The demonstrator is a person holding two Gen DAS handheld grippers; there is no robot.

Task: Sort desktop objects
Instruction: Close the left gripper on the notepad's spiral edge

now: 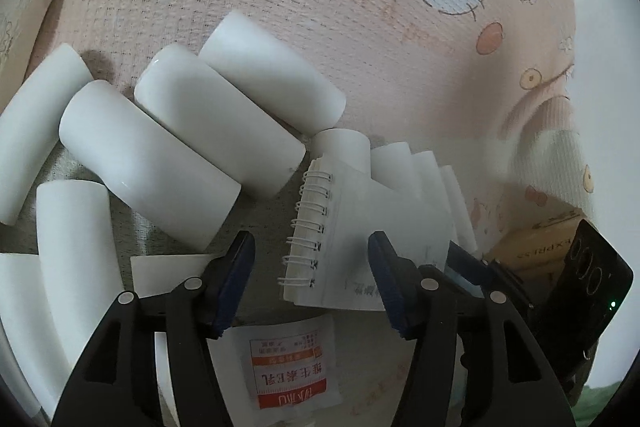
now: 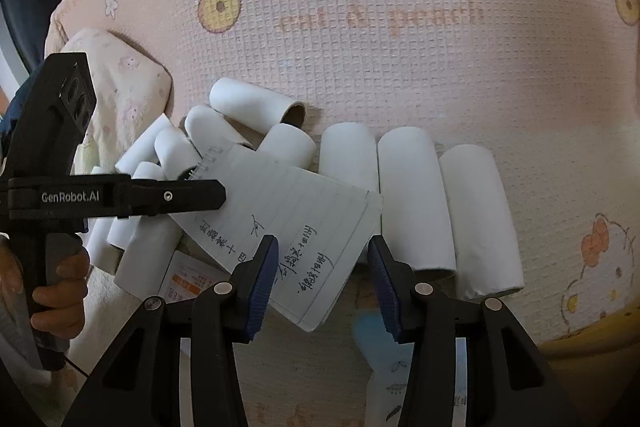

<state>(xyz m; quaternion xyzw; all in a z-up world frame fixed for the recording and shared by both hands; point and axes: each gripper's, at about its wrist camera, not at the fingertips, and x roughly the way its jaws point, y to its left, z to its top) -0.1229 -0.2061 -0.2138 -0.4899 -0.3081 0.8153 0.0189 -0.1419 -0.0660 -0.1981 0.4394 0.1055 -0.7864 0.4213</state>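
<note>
"GenRobot.AI" on left tongs (image 2: 218, 193) — "EXPRESS" box (image 1: 536, 247)

My left claw (image 1: 312, 283) is showing matt black plastic arms, ribbed dark blue pads (image 1: 234, 287) that look rubbery, and small dull metal pins; my right claw (image 2: 323, 283) is looking the same. The cloth (image 2: 400, 75) under everything is looking like a soft, waffle-textured fabric in matt pink with printed cartoons. The white tubes (image 1: 148, 163) are looking smooth, some catching a slight sheen, while in the right view one tube (image 2: 256, 103) is showing a brown cardboard inside. The notebook (image 2: 280, 227) is showing matt lined paper, bound with thin white wire coils (image 1: 306, 227). The sachet (image 1: 290, 367) is looking like slightly glossy printed wrapping.
</note>
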